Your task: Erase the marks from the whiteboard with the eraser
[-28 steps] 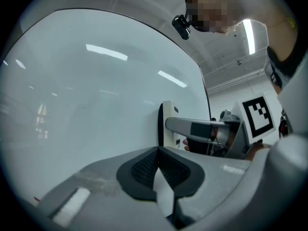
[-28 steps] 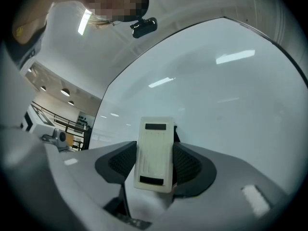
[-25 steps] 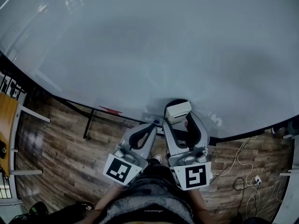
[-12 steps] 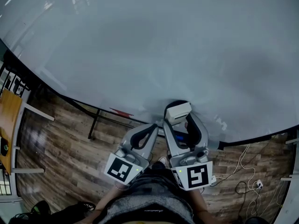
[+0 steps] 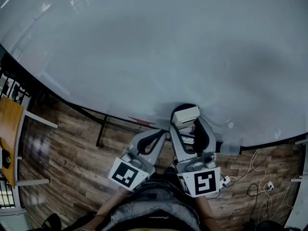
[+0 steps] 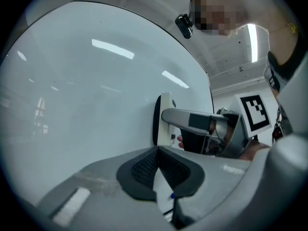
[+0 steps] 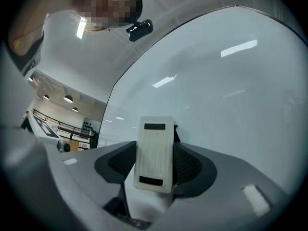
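legible text, numbers, brands: none. signs: black-and-white square marker [image 5: 126,174] on the rear of the left gripper [image 5: 161,132]; second square marker [image 5: 203,183] on the rear of the right gripper [image 5: 186,121]. small print [image 5: 153,217] on the person's clothing, too small to read.

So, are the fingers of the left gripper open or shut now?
Shut. The grey left gripper has its black-padded fingers meeting at the tips, with nothing between them.

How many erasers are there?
1. The eraser is clamped in the right gripper, pressed against the whiteboard near its bottom edge. Another could be hidden outside these views.
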`<state>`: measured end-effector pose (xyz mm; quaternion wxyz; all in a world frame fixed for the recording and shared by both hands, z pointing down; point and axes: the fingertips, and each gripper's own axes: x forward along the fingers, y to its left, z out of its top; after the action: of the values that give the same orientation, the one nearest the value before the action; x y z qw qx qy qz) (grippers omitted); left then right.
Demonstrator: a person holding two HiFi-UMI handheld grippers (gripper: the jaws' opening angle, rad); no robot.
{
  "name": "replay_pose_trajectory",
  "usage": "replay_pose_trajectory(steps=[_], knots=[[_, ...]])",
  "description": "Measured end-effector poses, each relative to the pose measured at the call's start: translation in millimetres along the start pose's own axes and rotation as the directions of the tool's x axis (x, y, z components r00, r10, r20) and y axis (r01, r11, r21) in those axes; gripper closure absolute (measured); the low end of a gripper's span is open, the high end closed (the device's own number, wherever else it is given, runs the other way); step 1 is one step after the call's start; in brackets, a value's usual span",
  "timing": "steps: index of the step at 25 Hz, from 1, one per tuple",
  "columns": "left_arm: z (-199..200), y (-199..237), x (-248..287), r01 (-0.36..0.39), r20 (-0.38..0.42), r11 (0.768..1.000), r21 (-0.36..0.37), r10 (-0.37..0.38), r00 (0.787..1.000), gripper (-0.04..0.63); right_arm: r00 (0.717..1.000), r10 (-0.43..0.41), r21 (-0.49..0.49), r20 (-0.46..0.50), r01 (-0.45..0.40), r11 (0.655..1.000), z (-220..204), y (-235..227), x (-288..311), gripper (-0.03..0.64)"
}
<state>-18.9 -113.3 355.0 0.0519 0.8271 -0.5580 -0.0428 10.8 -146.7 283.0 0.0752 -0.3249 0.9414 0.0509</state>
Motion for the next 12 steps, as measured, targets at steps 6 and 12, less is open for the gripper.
replay_pose_trajectory(steps=[6,12], knots=[[10.2,37.2,-36.9,-0.062,0.016,0.998,-0.021,0.063,0.998,0.592,0.999,0.037,-0.033,0.003,-0.037,0.999,0.5,43.4,31.6,0.368],[11.9,90.5,-76.8,-0.124,0.038,0.992,-0.029,0.125,0.991,0.592,0.996,0.094,-0.069,-0.003,-0.094,0.993,-8.5,94.7,76.8,0.368]])
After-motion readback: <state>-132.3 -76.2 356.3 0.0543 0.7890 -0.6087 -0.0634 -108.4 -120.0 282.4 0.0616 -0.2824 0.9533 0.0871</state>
